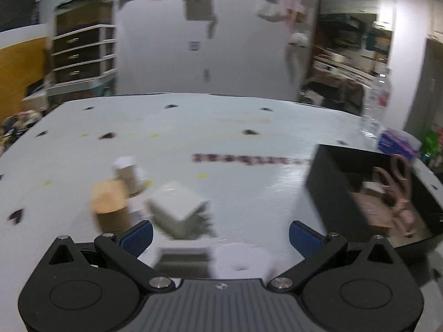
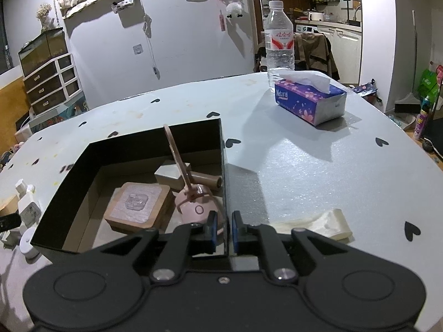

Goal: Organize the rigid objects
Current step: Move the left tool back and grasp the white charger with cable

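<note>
The tissue pack (image 2: 310, 101) at upper right of the right wrist view reads "Natural" in white on purple with pink blossoms, and a white sheet sticks out of its top. Behind it stands a clear water bottle (image 2: 278, 36) with a red and white label in Chinese characters too small to read.

The right gripper (image 2: 223, 231) has its jaws closed onto the right-hand wall of the black box (image 2: 133, 146), one blue pad inside and one outside. In the box, at centre frame, lie a wooden block with a clear plastic hook on top (image 2: 137, 206), a pink round gadget (image 2: 198, 207) with a long flat stick rising from it, a grey block and a brown cylinder. A cream-coloured soap-like piece (image 2: 329, 222) lies on the table just right of the gripper.

The left gripper (image 1: 220, 233) has its jaws wide apart and empty. Its view is blurred: a white cube-shaped object (image 1: 178, 207) sits at lower centre, a brown cylinder-like item (image 1: 109, 202) to its left, and a white round object (image 1: 241, 260) close to the gripper body.

The table (image 2: 318, 166) is pale grey-blue foam sheet dotted with black hearts. Behind it are a white wall with hanging trinkets, a drawer unit at upper left and a kitchen at upper right.
</note>
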### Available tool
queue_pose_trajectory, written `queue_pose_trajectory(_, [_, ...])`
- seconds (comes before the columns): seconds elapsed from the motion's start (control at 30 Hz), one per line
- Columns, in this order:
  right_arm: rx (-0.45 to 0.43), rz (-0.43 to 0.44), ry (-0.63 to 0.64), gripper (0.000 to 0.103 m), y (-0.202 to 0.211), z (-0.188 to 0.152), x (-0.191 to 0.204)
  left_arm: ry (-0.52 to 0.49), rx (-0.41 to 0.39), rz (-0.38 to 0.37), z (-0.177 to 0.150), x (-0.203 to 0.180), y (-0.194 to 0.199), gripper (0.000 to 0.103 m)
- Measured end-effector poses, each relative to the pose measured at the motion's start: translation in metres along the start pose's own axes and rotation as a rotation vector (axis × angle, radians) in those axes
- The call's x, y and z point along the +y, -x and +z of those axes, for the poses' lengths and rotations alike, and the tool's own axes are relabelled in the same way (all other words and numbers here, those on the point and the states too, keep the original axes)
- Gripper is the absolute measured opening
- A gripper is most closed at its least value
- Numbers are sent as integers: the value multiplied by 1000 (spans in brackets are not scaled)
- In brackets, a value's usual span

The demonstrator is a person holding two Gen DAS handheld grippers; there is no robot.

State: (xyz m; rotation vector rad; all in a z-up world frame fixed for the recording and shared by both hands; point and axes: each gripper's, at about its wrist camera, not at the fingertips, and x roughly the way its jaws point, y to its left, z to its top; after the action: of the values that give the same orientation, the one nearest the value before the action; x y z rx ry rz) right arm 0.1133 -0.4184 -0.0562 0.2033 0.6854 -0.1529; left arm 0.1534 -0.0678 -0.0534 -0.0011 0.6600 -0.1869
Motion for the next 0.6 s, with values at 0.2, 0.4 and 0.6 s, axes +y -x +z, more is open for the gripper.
queue_pose_trajectory(0.2, [7,-15,2,13,-1,1,3,36,-8,77,-6,34,-2,103])
queue_pose_trajectory(0.4, [15,-30,6,18,-3,2,7,19,12,54,-14,48,-10,103])
queue_pose_trajectory(0.6, [21,-46,17,19,-4,2,11,30,13,4,-19,57,-18,103])
